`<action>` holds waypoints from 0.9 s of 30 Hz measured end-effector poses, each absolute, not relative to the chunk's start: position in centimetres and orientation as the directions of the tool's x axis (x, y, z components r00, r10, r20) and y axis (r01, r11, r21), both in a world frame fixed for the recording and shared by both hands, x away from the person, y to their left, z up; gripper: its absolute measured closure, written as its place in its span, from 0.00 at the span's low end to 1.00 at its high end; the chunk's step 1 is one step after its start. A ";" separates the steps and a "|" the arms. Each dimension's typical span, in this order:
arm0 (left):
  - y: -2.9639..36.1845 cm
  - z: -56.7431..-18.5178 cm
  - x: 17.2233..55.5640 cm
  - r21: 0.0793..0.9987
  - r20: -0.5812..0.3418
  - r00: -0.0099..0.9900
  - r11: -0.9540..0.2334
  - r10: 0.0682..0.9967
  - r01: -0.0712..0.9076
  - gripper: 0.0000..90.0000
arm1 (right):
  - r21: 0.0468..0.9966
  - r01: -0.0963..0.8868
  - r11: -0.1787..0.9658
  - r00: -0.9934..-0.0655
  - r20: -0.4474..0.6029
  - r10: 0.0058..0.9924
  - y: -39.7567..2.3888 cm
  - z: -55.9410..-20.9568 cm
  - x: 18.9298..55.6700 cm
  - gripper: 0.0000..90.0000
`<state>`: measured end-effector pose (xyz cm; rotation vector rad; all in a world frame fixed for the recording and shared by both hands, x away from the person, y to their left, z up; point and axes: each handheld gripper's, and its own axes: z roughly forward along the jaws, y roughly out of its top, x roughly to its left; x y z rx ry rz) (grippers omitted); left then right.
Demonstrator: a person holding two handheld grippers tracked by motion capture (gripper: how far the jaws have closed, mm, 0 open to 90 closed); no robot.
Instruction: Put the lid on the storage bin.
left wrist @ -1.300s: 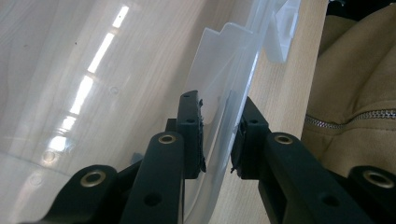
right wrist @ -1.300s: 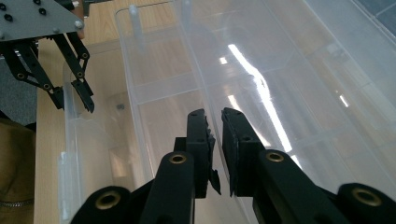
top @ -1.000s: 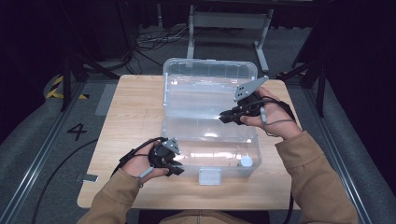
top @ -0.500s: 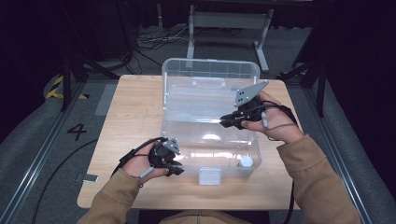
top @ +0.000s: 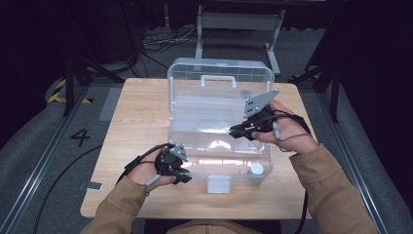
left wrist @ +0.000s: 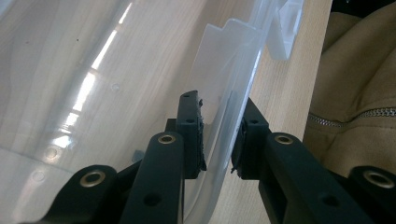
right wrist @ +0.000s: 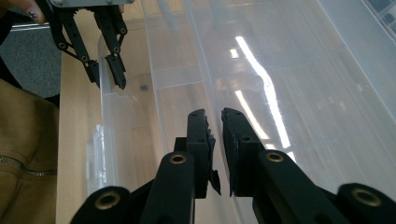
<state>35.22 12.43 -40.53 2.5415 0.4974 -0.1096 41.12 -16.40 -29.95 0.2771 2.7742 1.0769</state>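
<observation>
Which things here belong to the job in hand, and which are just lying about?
In the job:
- clear box, lid open
- left hand-held gripper, jaws astride the box's front wall
- right hand-held gripper, over the box's inside

Lying about:
- white cap in the box's corner
- floor cables
- metal stand

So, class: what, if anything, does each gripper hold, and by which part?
The left gripper straddles the clear box's front wall at its near-left corner. The right gripper holds nothing.

Clear glossy plastic box (top: 219, 117); matt pale wood table (top: 136, 122); matt black hand-held gripper pads (left wrist: 190, 135).
</observation>
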 end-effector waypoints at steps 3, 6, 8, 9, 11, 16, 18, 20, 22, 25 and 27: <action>12.4 -40.5 35.2 0.497 -0.178 0.928 -0.784 0.328 0.372 0.84 | 0.680 0.110 0.724 -0.972 -0.077 0.220 -16.4 -30.0 41.0 0.91; 12.4 -40.5 35.2 0.497 -0.179 0.928 -0.783 0.328 0.373 0.84 | 0.679 0.110 0.726 -0.973 -0.075 0.218 -16.4 -30.1 40.8 0.91; 12.4 -40.5 35.2 0.497 -0.178 0.928 -0.784 0.327 0.372 0.84 | 0.680 0.108 0.726 -0.974 -0.075 0.215 -16.4 -30.2 40.7 0.91; 12.4 -40.5 35.2 0.497 -0.177 0.928 -0.784 0.327 0.371 0.84 | 0.679 0.108 0.727 -0.974 -0.075 0.215 -16.4 -30.2 40.6 0.91; 12.4 -40.5 35.2 0.496 -0.177 0.928 -0.785 0.328 0.372 0.84 | 0.677 0.108 0.728 -0.974 -0.074 0.213 -16.4 -30.2 40.5 0.91; 12.4 -40.5 35.2 0.497 -0.178 0.927 -0.783 0.329 0.374 0.84 | 0.671 0.105 0.734 -0.975 -0.076 0.210 -16.3 -30.3 40.2 0.91; 12.4 -40.5 35.2 0.496 -0.178 0.928 -0.784 0.329 0.373 0.84 | 0.671 0.101 0.734 -0.976 -0.077 0.205 -16.3 -30.3 40.2 0.91; 12.4 -40.5 35.2 0.496 -0.178 0.927 -0.784 0.330 0.374 0.84 | 0.670 0.099 0.736 -0.976 -0.080 0.204 -16.3 -30.3 40.1 0.91; 12.4 -40.5 35.2 0.495 -0.178 0.927 -0.784 0.330 0.374 0.84 | 0.670 0.093 0.737 -0.976 -0.085 0.200 -16.3 -30.4 40.0 0.91; 12.4 -40.5 35.2 0.496 -0.176 0.928 -0.785 0.327 0.371 0.84 | 0.668 0.100 0.738 -0.975 -0.081 0.205 -16.3 -30.4 39.8 0.91; 12.4 -40.5 35.2 0.495 -0.178 0.927 -0.784 0.330 0.374 0.84 | 0.668 0.097 0.737 -0.976 -0.081 0.202 -16.3 -30.5 39.8 0.91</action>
